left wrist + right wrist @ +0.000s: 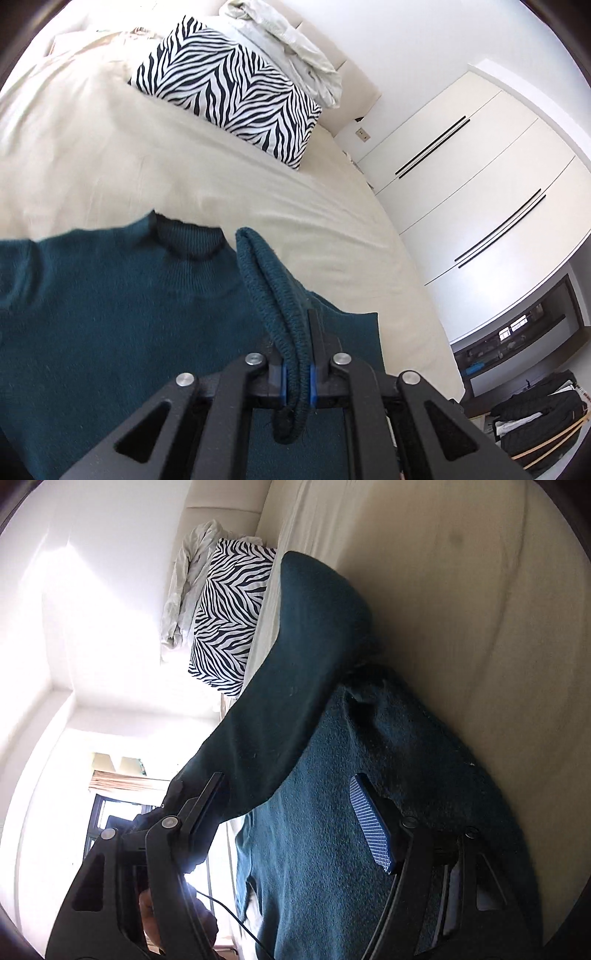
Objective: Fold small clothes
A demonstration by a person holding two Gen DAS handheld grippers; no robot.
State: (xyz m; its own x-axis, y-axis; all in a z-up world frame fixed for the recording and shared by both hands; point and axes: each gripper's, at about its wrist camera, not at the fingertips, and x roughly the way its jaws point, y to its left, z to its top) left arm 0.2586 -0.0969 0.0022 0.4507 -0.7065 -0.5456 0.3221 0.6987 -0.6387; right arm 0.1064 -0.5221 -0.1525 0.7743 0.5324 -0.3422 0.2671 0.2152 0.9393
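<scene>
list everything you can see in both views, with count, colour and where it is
sweater: one, dark teal knit, spread on the bed, one ribbed edge lifted
bed sheet: one, cream, covers the bed under the sweater
pillow: one, black and white zebra print, at the head of the bed
crumpled cloth: one, off-white, behind the pillow against the headboard
wardrobe: one, white doors with long black handles, beside the bed
dark clothes: a pile, black, low by the wardrobe
window: one, bright, far end of the room
left tool: black with blue pads, shut on the sweater's ribbed edge
right tool: black with blue pads, open over the sweater
</scene>
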